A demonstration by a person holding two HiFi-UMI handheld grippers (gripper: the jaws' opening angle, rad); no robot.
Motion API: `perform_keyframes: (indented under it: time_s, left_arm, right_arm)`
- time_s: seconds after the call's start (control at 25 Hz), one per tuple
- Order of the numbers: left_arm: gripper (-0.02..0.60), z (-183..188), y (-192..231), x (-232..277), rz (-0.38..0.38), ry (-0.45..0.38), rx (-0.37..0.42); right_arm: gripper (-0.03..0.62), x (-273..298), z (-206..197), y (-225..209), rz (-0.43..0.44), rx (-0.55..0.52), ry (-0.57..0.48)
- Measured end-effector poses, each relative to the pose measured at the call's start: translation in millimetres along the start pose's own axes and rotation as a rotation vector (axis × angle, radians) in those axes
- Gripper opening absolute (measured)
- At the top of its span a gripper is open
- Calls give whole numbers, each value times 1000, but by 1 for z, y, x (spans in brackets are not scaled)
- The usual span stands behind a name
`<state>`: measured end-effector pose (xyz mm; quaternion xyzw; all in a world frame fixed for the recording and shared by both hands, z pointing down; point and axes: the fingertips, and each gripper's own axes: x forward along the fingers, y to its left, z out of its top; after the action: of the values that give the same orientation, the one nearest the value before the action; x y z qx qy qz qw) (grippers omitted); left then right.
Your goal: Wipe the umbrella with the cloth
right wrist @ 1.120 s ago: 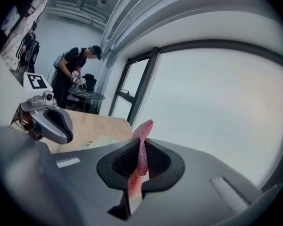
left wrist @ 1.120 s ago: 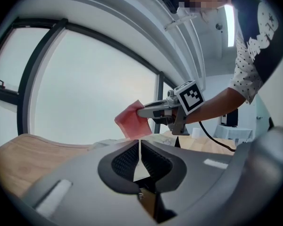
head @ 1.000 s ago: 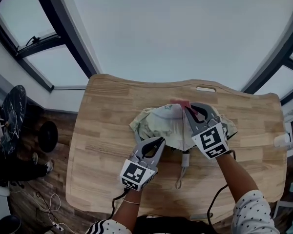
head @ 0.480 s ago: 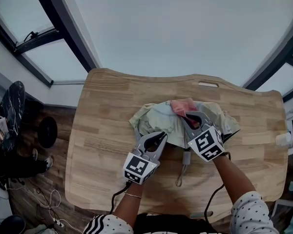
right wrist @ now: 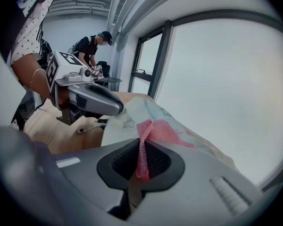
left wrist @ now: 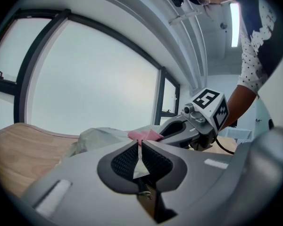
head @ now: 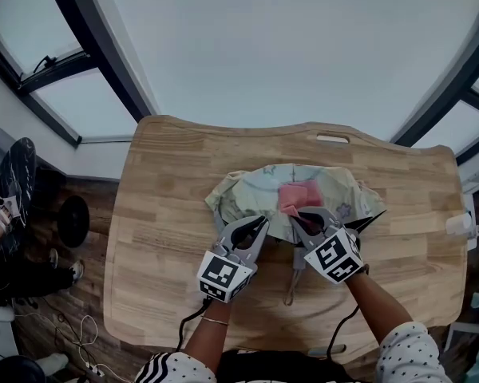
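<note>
On the table (head: 164, 214), L gripper (head: 258, 225) was clamped on the umbrella (head: 247, 191) fabric edge; R gripper (head: 306, 215) was clamped on the pink cloth (head: 298, 194), lying atop the umbrella, mid-table.

Light wood table (head: 168, 174), with a slot (head: 334, 139) at its far edge, stands before curved windows (head: 303, 46) in dark frames; flat grey daylight. Floor (head: 64, 309) is dark wood planks, with loose cables (head: 84, 337) at left. 1 ceiling strip light (left wrist: 234, 25) is lit.
</note>
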<state>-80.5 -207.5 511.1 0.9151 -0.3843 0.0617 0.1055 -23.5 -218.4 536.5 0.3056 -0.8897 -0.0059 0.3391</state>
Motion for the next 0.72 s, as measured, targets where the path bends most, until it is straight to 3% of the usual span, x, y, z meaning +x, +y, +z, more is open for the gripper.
perform_keyframes:
  time_s: [0.72]
  left_arm:
    - [-5,-1,-6,6,-21,9,1]
  right_arm:
    - [26,-31,-30,75,143,58,33]
